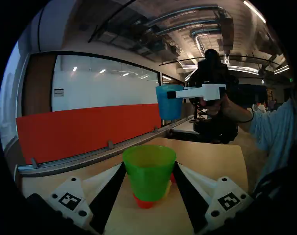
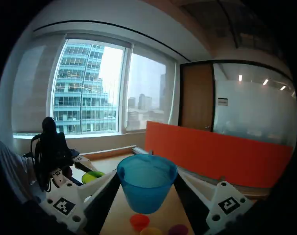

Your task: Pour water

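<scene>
In the left gripper view, my left gripper [image 1: 149,166] is clamped on the green cup [image 1: 148,172], one finger pressing each side of it just below the rim. The cup stands upright with its mouth open to me, and I cannot make out whether anything is inside. A red cup [image 1: 144,203] and a sliver of a yellow cup [image 1: 168,188] peek out under its base. I cannot tell whether they are nested beneath it or standing on the wooden table [image 1: 211,156] behind it. Farther off and higher, my right gripper [image 1: 170,96] grips the blue cup [image 1: 170,103], held by a hand [image 1: 213,105]. One white finger crosses the cup's near side and the other is hidden behind it. A pale sleeve [image 1: 274,125] is cut off at the right edge, and an orange partition [image 1: 89,129] runs along the table's far side.

In the right gripper view, the blue cup sits upright between my right fingers, both closed against its walls. Its inside looks hazy, so any water level is unreadable. Below it on the table are an orange cup [image 2: 139,221], a yellow one [image 2: 150,232] and a purple cup [image 2: 178,229], the last two cut off at the bottom. To the left, the green cup's rim shows partly behind my own finger, with the left gripper around it. Beyond is a window [image 2: 89,90].
</scene>
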